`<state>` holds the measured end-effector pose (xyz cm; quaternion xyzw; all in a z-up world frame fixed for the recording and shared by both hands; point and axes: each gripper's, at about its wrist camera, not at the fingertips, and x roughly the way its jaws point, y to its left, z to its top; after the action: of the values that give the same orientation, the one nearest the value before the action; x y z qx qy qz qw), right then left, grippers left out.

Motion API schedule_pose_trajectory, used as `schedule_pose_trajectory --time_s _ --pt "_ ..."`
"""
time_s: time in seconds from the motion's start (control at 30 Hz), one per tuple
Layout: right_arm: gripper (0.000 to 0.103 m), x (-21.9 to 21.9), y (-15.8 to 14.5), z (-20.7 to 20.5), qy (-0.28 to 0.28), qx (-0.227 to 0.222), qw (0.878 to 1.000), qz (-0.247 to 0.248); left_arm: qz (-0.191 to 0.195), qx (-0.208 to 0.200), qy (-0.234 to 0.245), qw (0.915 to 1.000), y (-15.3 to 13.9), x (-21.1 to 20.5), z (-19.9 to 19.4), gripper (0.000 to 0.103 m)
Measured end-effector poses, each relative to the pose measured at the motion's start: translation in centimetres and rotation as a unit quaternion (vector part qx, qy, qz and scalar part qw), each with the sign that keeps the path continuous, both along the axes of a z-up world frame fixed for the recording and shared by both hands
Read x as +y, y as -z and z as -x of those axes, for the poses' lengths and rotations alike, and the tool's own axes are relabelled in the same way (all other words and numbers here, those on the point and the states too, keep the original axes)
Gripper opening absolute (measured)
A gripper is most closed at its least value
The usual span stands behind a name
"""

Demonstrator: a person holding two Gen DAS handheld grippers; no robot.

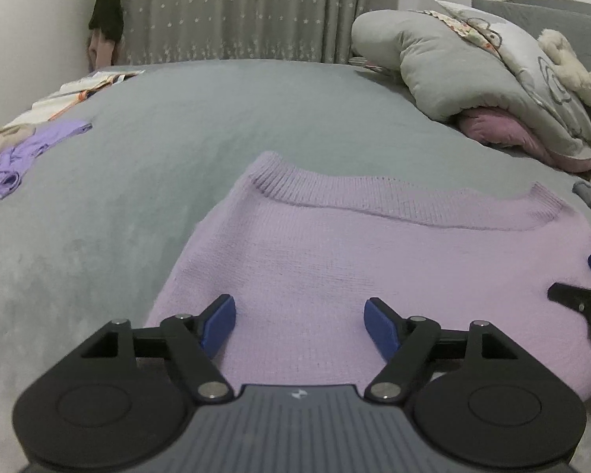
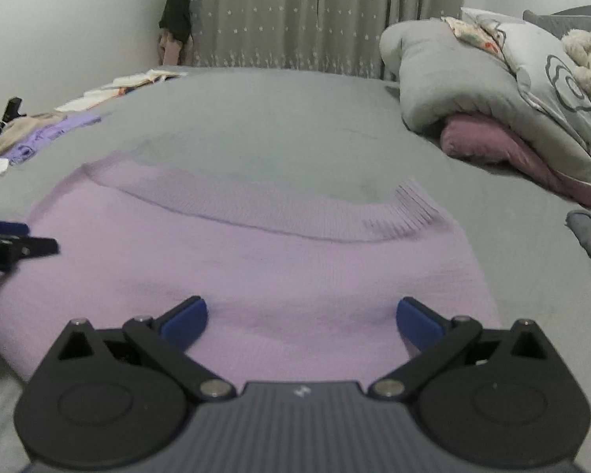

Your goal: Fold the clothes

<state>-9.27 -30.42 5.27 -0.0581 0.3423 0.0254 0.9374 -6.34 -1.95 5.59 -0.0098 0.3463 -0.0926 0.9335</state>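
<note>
Both grippers, left (image 1: pixel 299 325) and right (image 2: pixel 301 321), hung wide and empty over the lilac sweater (image 1: pixel 374 260). Pinching its near corners evenly would likely keep the fold straight.

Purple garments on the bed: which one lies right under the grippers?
The lilac knit sweater, spread flat with its ribbed band on the far side. The darker purple garment lies crumpled at the bed's left edge.

No readable text; small pale logo mark on each claw body.
</note>
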Motion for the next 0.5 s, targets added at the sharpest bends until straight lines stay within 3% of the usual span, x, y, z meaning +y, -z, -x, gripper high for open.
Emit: schedule_pose_trajectory --time_s 0.2,0.33,0.43,0.5 --pt "0.103 -3.9 0.1 0.1 0.059 0.001 0.997 0.059 0.0 0.005 -0.01 0.9999 0.4 2.1 -0.6 0.072" --pt "0.103 -8.2 0.4 0.4 0.105 0.016 0.994 0.021 0.016 0.013 -0.007 0.9998 -0.1 3.3 -0.8 0.07" --pt "0.103 -9.4 0.4 1.1 0.116 0.014 0.993 0.024 0.022 0.006 -0.02 0.9995 -0.9 4.5 -0.9 0.068" --pt "0.103 -9.9 0.2 1.5 0.12 0.011 0.992 0.03 -0.011 -0.003 -0.063 0.9979 -1.5 5.5 -0.9 0.07"
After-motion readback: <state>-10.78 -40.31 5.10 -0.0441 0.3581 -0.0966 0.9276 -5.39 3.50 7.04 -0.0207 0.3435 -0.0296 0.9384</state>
